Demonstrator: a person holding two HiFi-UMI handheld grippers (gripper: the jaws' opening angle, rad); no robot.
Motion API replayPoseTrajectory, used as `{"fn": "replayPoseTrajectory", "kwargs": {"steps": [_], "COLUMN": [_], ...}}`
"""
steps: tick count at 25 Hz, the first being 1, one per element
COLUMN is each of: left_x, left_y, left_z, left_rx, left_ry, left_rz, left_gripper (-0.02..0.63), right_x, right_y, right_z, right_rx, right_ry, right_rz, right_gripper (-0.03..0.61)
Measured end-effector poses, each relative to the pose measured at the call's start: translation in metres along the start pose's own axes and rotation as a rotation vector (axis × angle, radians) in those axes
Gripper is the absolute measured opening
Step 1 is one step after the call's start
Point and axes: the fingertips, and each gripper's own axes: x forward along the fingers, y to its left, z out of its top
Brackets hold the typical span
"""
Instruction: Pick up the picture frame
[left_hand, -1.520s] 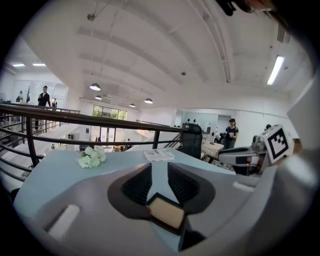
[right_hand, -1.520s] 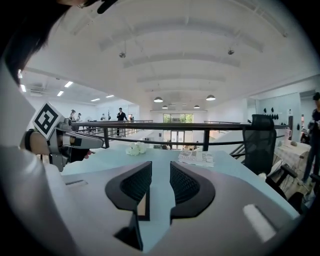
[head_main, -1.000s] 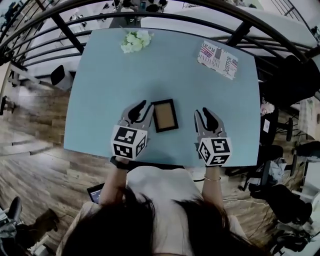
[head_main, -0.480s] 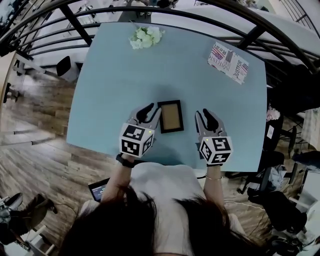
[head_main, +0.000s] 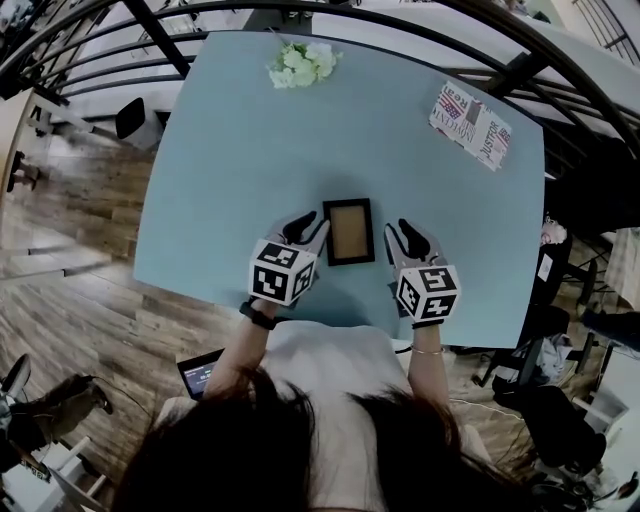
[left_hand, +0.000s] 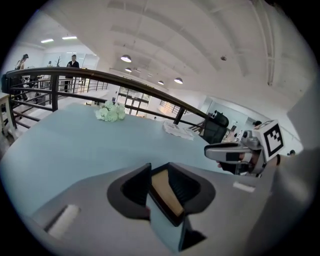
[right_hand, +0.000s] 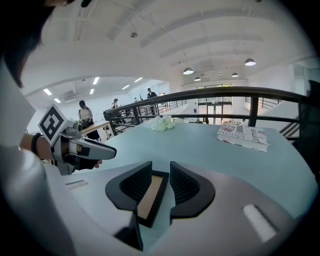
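Note:
A small black picture frame (head_main: 350, 231) with a tan insert lies flat on the light blue table (head_main: 230, 160), near its front edge. My left gripper (head_main: 308, 232) hovers just left of the frame, and my right gripper (head_main: 406, 238) just right of it. Both are open and grip nothing. In the left gripper view the frame (left_hand: 166, 195) shows through the gap of the left gripper (left_hand: 159, 172), and the right gripper (left_hand: 240, 152) appears beyond. In the right gripper view the frame (right_hand: 150, 200) shows through the gap of the right gripper (right_hand: 161, 172), with the left gripper (right_hand: 75, 147) at the left.
A bunch of white flowers (head_main: 303, 62) lies at the table's far edge. A printed book (head_main: 471, 111) sits at the far right corner. A dark railing (head_main: 520, 65) curves behind the table. Wooden floor and a laptop (head_main: 200, 372) lie below the near edge.
Both grippers have come down toward the table and now sit lower beside the frame's two sides. The frame has stayed where it lay. The jaws keep the same gap.

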Motion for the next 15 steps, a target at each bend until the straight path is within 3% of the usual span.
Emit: {"fn": "replayPoseTrajectory", "kwargs": {"steps": [15], "left_x": [0.035], "left_y": [0.013], "left_z": [-0.060], "left_rx": [-0.182], "left_ry": [0.177], "left_rz": [-0.049], "left_gripper": [0.106], "right_x": [0.042], "right_y": [-0.001], "right_z": [-0.067], "right_rx": [0.093], "right_ry": [0.189], "right_rz": [0.086], "right_gripper": [0.089]}}
